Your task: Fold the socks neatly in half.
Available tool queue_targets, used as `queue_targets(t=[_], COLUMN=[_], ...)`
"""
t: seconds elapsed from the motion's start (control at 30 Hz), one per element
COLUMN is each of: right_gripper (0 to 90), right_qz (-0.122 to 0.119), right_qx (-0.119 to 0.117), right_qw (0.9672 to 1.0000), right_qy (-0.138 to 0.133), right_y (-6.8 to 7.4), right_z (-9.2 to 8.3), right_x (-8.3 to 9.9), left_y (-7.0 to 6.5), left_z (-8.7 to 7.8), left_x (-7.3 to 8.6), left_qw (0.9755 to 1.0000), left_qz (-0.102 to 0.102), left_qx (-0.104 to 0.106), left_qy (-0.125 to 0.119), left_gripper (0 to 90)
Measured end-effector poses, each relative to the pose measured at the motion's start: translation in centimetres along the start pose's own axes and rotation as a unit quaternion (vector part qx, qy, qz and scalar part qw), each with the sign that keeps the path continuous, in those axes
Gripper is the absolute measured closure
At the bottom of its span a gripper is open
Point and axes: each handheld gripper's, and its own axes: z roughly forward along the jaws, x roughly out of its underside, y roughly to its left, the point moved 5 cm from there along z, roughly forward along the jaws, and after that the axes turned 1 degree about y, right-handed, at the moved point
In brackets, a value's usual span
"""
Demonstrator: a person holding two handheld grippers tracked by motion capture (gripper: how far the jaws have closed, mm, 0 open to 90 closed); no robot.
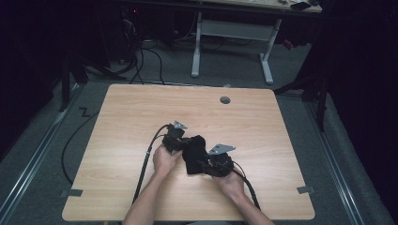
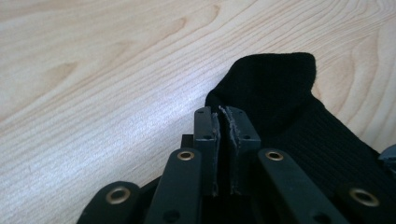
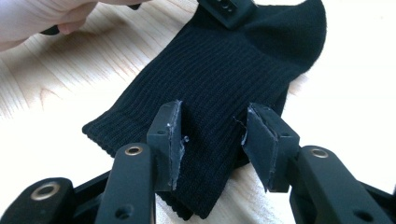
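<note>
Sock (image 3: pixel 219 70) edge sits pinched in your left gripper (image 2: pixel 224 135), jaws nearly shut; your right gripper (image 3: pixel 212 140) straddles the cuff wide open, so close it squarely before lifting off the tabletop (image 1: pixel 141 112)

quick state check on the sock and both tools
black sock: lying flat on the wooden table, one edge pinched
left tool: jaws shut on the sock's edge
right tool: jaws open, standing either side of the sock, pads not pressing it
</note>
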Motion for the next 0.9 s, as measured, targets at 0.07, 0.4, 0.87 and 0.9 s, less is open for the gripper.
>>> queue_targets(t=[0.07,0.4,0.87,0.9], right_gripper=[56.0,57.4,61.8,61.4], right_qz=[-0.005,0.031,0.011,0.012], right_qx=[0.007,0.007,0.001,-0.002], right_qw=[1.0000,0.9992,0.9998,0.9999], right_qy=[0.001,-0.026,-0.016,-0.012], right_y=[0.1,-0.2,0.3,0.4], right_z=[-0.1,-1.6,-0.4,-0.1], right_x=[0.0,-0.3,-2.1,-1.9], left_y=[0.3,0.0,-0.1,0.0], left_z=[0.0,-0.2,-1.5,-1.6], left_x=[-0.1,0.1,-0.5,-0.5], left_qw=[0.9999,0.9987,0.9972,0.9970], left_qz=[-0.005,-0.020,-0.011,-0.011], left_qx=[0.011,0.032,0.044,0.047], left_qy=[0.001,-0.035,-0.060,-0.061], left_gripper=[84.5,84.5,84.5,84.5])
